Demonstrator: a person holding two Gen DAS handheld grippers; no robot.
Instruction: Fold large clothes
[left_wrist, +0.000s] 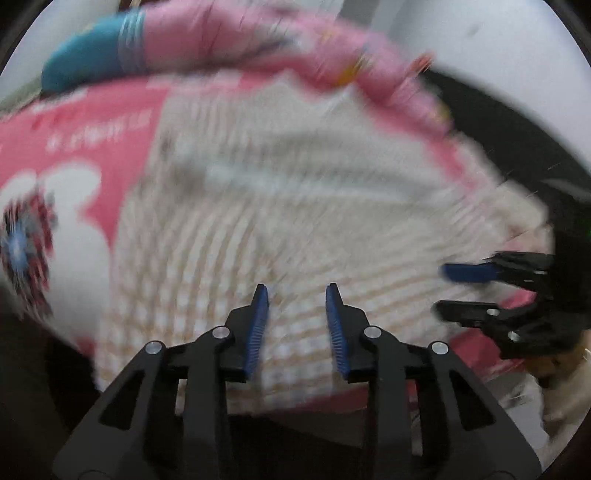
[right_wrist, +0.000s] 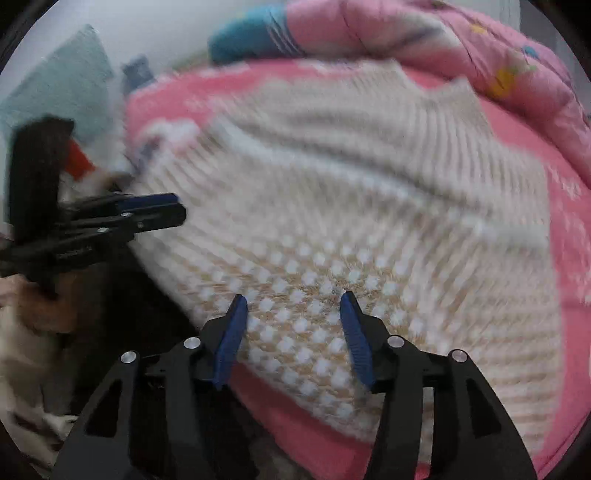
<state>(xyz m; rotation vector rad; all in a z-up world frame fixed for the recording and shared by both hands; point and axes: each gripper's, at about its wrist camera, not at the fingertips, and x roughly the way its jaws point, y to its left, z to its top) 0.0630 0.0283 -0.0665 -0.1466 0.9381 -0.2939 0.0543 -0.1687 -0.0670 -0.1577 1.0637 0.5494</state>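
Two wrist views, both smeared by motion blur, look down on the same pink bed sheet (right_wrist: 517, 125), the largest thing in sight, printed with white shapes on its left part in the left view. A rumpled pink quilt (right_wrist: 424, 33) with small coloured marks lies bunched along the far edge of the sheet, and a teal pillow (right_wrist: 243, 37) with pale stripes sits at the quilt's left end. A pale green cushion (right_wrist: 59, 85) leans against the wall at the far left of the right view.

The sweater (right_wrist: 332, 192), cream knit with a beige check on its near part and plain ribbing farther off, lies spread flat on the sheet in the middle of both views. Its near hem lies just short of the sheet's front edge.

The left gripper (left_wrist: 297, 295) hangs over the checked part near the hem, its blue pads (left_wrist: 258, 325) a narrow gap apart with nothing pinched between them. In the right view it enters from the left, at the sweater's left edge.

The right gripper (right_wrist: 293, 302) hovers above the checked part too, its pads (right_wrist: 356, 339) set moderately wide and empty. In the left view it enters from the right, by the sweater's right edge. Whether any fingertip touches the knit cannot be told through the blur.
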